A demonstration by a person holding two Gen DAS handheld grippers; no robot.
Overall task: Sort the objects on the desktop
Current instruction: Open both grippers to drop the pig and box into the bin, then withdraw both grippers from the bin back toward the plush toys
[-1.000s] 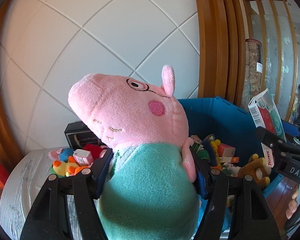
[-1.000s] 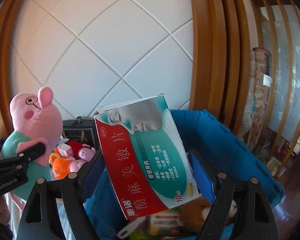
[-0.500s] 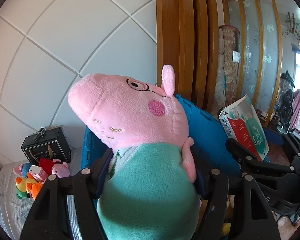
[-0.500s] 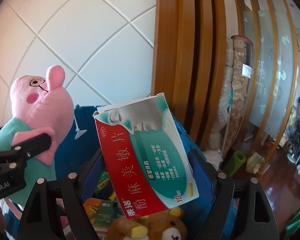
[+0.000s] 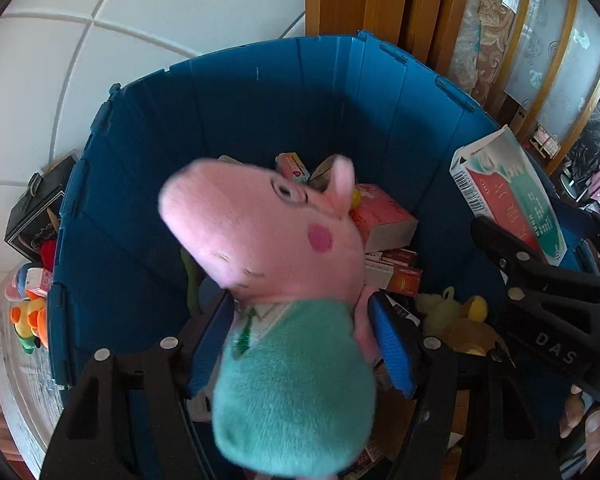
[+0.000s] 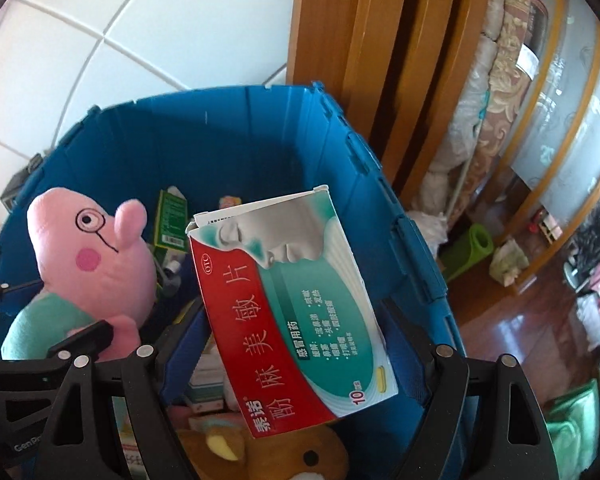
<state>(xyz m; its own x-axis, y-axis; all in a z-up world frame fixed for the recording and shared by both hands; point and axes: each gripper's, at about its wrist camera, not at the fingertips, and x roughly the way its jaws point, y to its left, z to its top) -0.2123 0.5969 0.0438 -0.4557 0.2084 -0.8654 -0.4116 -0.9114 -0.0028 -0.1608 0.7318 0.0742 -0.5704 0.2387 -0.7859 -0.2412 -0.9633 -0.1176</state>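
Note:
A pink pig plush (image 5: 268,232) in a green top hangs over the open blue bin (image 5: 260,52). My left gripper (image 5: 302,344) has it between its blue pads (image 5: 392,344); the jaws are opening, the pads still touch its neck, and the plush is blurred. My right gripper (image 6: 300,344) is shut on a red, green and white medicine box (image 6: 292,312), held upright over the bin (image 6: 220,96). The right wrist view also shows the pig (image 6: 92,256) at the left. The box (image 5: 508,200) shows at the right in the left wrist view. The bin holds cartons and soft toys.
A pink carton (image 5: 384,220) and a brown bear plush (image 6: 268,456) lie in the bin. A black gift box (image 5: 32,208) and small toys (image 5: 28,312) sit on the round table left of it. Wooden frames (image 6: 360,40) and rolled rugs (image 6: 512,60) stand behind.
Both grippers swung right from the table and tipped down over the blue bin, whose inside now shows. The pig has slid farther out between the left pads.

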